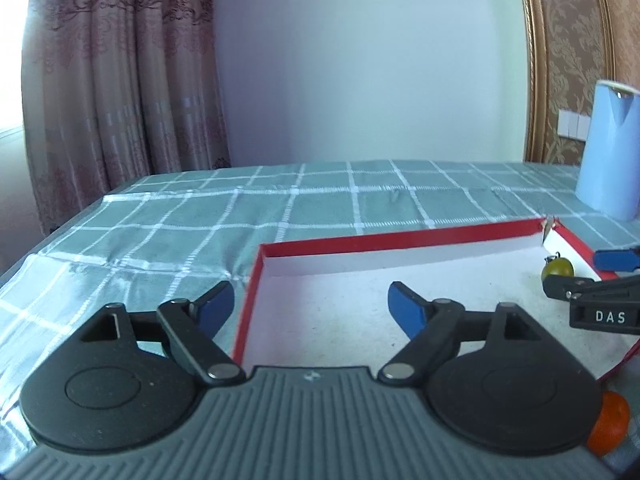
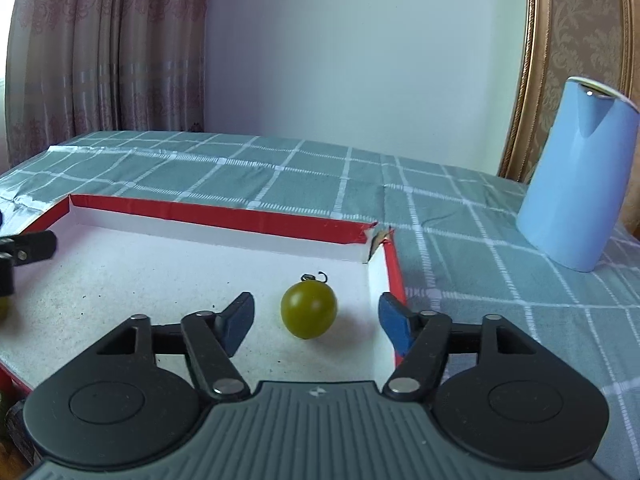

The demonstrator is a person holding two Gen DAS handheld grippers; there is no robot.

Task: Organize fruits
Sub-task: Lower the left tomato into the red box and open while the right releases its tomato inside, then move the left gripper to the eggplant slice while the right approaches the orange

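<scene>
Fruit (image 2: 308, 310) sits in our red box (image 2: 224, 212); with the right gripper (image 2: 316, 320) released, we should back away gently without nudging it.

Right gripper wide open over a green fruit in the red box

At lower centre of the frame the right gripper (image 2: 316, 316) held its jaws spread apart, with the small green fruit (image 2: 308, 310) lying between them on the white floor of the red-walled box (image 2: 224, 216), touching neither blue pad. A torn corner showed at the box's far right. A pale blue jug (image 2: 576, 184) stood upright at the right on the green checked worktop (image 2: 500, 264).
</scene>
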